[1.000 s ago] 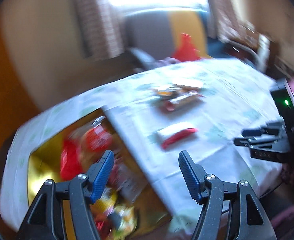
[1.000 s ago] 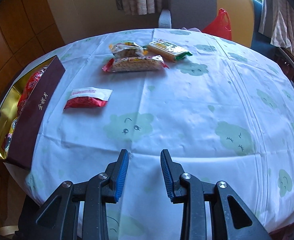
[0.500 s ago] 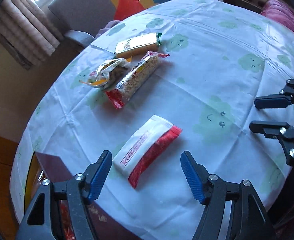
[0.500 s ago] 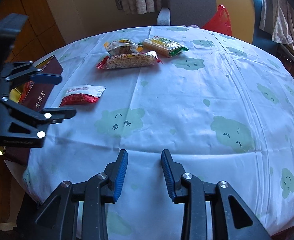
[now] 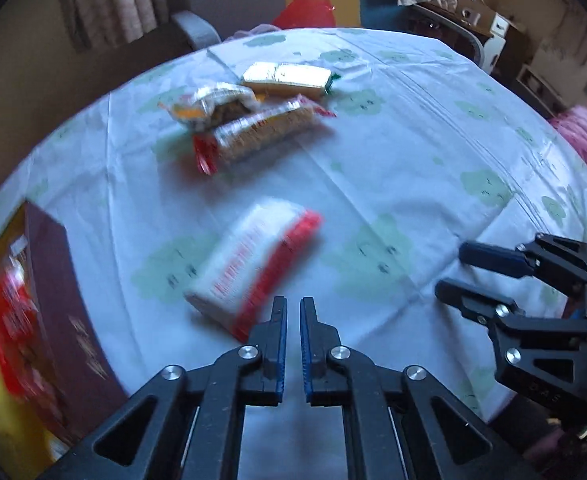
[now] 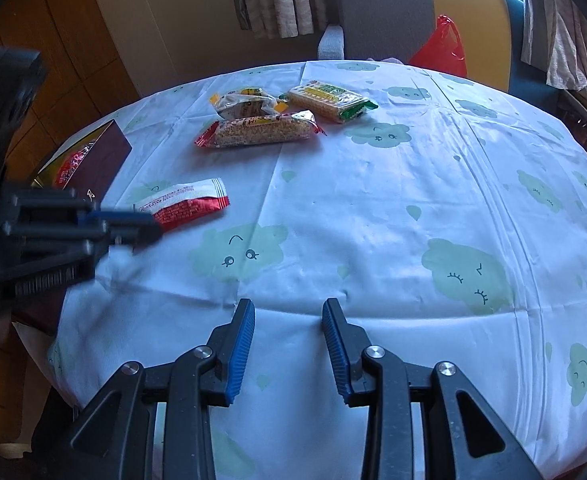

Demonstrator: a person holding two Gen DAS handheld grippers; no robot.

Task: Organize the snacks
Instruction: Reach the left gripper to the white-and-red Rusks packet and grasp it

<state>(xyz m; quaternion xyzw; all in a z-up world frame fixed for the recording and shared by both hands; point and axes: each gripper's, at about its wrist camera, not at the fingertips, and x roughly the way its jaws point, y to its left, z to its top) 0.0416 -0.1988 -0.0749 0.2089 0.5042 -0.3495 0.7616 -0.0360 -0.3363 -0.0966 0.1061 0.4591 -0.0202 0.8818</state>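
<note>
A red and white snack packet (image 5: pixel 253 264) lies on the cloud-print tablecloth (image 5: pixel 413 152); it also shows in the right wrist view (image 6: pixel 185 206). My left gripper (image 5: pixel 291 308) is shut and empty, its tips just right of the packet's near corner; the right wrist view shows it blurred (image 6: pixel 133 224). My right gripper (image 6: pixel 288 312) is open and empty over the table's front edge. Three more snacks lie further back: a long red-ended bar (image 6: pixel 259 132), a crinkled clear bag (image 6: pixel 245 104) and a yellow-green cracker pack (image 6: pixel 329 98).
A dark red box (image 5: pixel 59 312) with a gold lining holds several snacks at the table's left edge (image 6: pixel 89 160). A grey and yellow chair (image 6: pixel 393 12) with a red bag (image 6: pixel 441 50) stands behind the table.
My left gripper has closed from wide open to shut, with nothing between its fingers, and swung from the box toward the red and white packet. The right gripper has stayed open and nearly still.
</note>
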